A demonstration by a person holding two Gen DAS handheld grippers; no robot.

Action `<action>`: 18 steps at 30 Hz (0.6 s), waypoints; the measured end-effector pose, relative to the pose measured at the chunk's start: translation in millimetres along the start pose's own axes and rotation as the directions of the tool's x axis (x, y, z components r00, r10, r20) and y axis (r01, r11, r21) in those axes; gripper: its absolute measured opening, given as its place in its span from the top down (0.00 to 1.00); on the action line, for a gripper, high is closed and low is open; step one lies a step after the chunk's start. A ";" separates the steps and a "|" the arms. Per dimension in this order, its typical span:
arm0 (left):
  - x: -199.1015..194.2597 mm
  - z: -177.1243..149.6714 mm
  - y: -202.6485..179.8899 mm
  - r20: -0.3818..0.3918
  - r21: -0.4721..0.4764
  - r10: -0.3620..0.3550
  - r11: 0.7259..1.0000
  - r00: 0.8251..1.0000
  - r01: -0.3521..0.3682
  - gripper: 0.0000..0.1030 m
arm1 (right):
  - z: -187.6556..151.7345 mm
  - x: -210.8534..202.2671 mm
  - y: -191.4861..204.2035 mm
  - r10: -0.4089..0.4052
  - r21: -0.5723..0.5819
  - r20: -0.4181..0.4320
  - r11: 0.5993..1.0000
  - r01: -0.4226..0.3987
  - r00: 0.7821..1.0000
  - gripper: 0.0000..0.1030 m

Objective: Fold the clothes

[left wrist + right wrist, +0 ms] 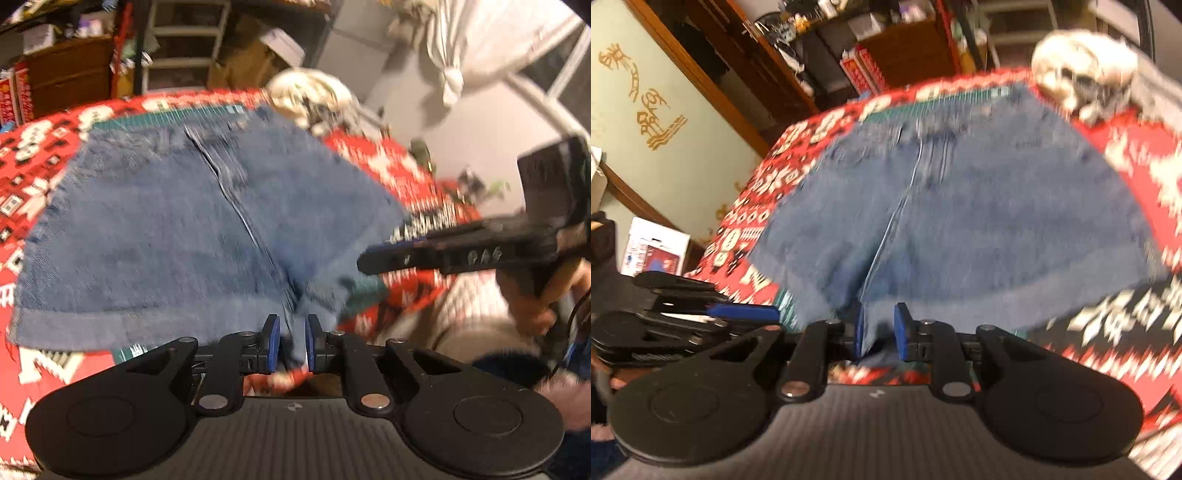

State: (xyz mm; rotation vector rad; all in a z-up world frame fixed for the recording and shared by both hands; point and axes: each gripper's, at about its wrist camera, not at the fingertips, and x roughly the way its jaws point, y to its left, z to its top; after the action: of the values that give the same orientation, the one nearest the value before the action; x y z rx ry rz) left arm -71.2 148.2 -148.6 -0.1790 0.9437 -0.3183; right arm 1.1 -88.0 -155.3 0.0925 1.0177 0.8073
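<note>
Blue denim shorts (pixel 166 229) (pixel 979 221) lie spread flat on a red patterned blanket (pixel 37 155) (pixel 1126 332), waistband at the far side and cuffed leg hems toward me. My left gripper (pixel 293 323) is shut on the near hem by the crotch seam, with denim pinched between its blue pads. My right gripper (pixel 881 315) grips the same hem area just beside it. Each gripper shows in the other's view: the right gripper (pixel 388 254) comes in from the right, and the left gripper (pixel 764 313) from the left. Both views are motion-blurred.
A crumpled white patterned garment (pixel 310 92) (pixel 1086 70) lies at the blanket's far edge beside the waistband. Beyond stand a wooden cabinet (pixel 70 74), shelving (pixel 184 40) and boxes (pixel 653 251). A hand (pixel 532 299) holds the right gripper.
</note>
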 end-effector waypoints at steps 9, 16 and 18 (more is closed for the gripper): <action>60.3 11.0 23.8 -0.111 -0.050 0.063 0.996 0.992 -0.068 0.93 | -13.2 52.9 -0.6 -0.057 -0.038 -0.121 0.998 0.053 0.991 0.90; 63.9 -4.6 22.4 -0.142 -0.026 0.087 0.995 0.986 -0.092 0.94 | -22.7 44.1 -12.8 -0.047 -0.011 -0.115 0.999 0.046 0.992 0.91; 57.4 -4.2 24.4 -0.124 -0.044 0.079 0.995 0.989 -0.085 0.93 | -22.1 33.3 -15.9 -0.062 -0.009 -0.088 0.998 0.061 0.994 0.90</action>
State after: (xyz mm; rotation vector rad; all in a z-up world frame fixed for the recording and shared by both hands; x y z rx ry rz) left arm -38.7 151.3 -202.0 -0.1667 1.0780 -0.2323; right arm 1.5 -84.4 -198.2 0.0203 1.0959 0.7639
